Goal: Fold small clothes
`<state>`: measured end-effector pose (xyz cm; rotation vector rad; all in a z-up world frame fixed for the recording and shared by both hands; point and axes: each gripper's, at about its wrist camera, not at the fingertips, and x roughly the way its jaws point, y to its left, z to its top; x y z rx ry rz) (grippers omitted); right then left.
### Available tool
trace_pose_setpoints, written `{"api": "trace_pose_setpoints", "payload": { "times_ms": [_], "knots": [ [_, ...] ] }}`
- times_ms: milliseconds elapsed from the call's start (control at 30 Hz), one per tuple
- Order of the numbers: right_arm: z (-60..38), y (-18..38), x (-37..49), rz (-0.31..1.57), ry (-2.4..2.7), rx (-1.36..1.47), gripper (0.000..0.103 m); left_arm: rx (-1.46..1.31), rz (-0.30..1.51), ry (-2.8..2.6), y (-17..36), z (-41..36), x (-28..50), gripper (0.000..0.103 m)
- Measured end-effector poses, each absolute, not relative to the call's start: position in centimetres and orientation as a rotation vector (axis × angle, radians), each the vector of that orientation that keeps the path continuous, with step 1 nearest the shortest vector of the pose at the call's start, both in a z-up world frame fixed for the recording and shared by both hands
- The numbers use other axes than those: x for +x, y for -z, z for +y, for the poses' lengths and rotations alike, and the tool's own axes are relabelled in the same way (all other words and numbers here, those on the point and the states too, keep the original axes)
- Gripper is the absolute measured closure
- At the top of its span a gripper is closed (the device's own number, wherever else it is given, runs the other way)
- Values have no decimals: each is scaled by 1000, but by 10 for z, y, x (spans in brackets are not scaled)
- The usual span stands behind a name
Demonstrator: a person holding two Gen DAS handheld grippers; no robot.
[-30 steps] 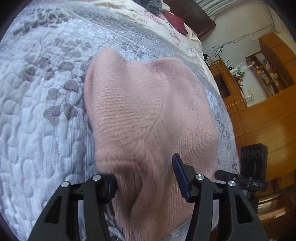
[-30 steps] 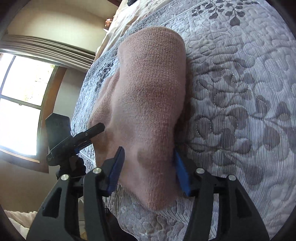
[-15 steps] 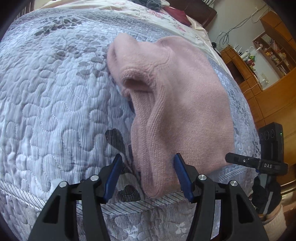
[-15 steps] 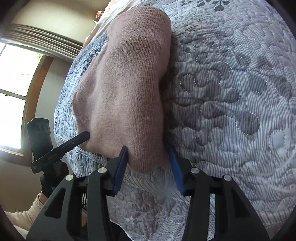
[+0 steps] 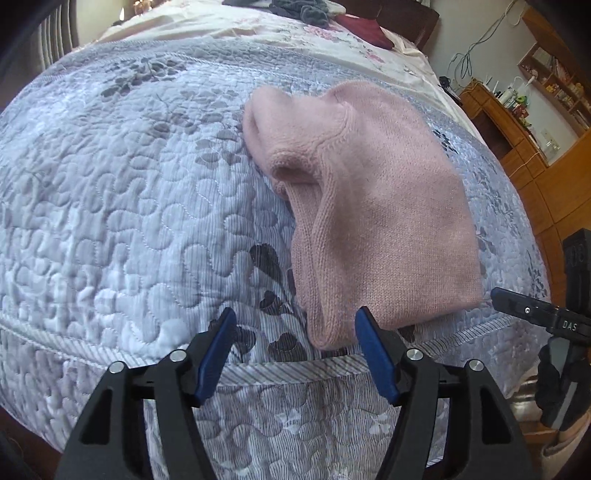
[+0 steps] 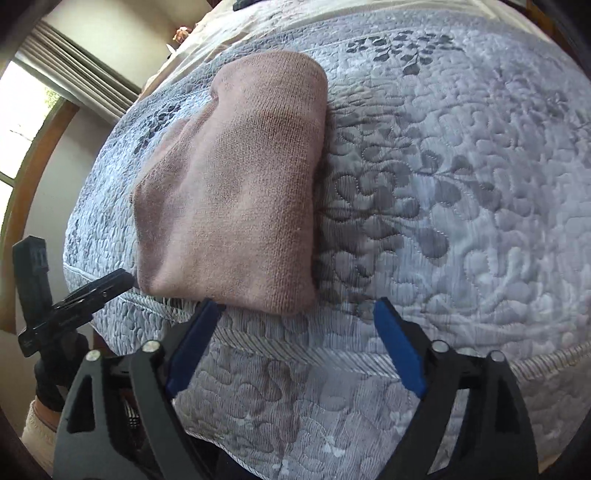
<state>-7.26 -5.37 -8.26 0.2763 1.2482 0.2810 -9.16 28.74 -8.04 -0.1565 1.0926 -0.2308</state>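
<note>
Two grippers sit at the near edge of the bed, both with blue-padded fingers spread apart and nothing between them. Your left gripper [image 5: 295, 328] hovers just off the quilt's striped border, its jaws released, the near corner of the pink knit garment [image 5: 373, 218] lying just ahead of the gap and toward the right-hand pad. Your right gripper [image 6: 295, 314] is likewise let go, its jaws wide, with the garment's near folded edge [image 6: 236, 206] just beyond its left-hand pad; whether that pad touches the knit cannot be told. The garment lies folded flat on the grey floral quilt [image 5: 122, 206], close to the near border, one thick rolled fold running along its side in the left wrist view. Beside it, your other gripper's black finger [image 5: 532, 306] shows at the frame's edge. Farther back, a cream flowered sheet [image 5: 295, 33] covers the rest of the bed, with dark clothing [image 5: 310, 11] heaped at its far end. Wooden cabinets [image 5: 535, 147] line the wall on one side; a curtained window [image 6: 33, 107] lights the other.
</note>
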Motion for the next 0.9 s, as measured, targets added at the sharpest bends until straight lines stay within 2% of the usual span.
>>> {"api": "trace_pose_setpoints", "payload": {
  "times_ms": [133,900],
  "knots": [
    [-50,68,-89,1237,-201,212,12,-162,1058,185,63,289,-107,26],
    [-1,7,-144,1153,-142,67,8,-54,1028,103,12,279,-171,24]
  ]
}}
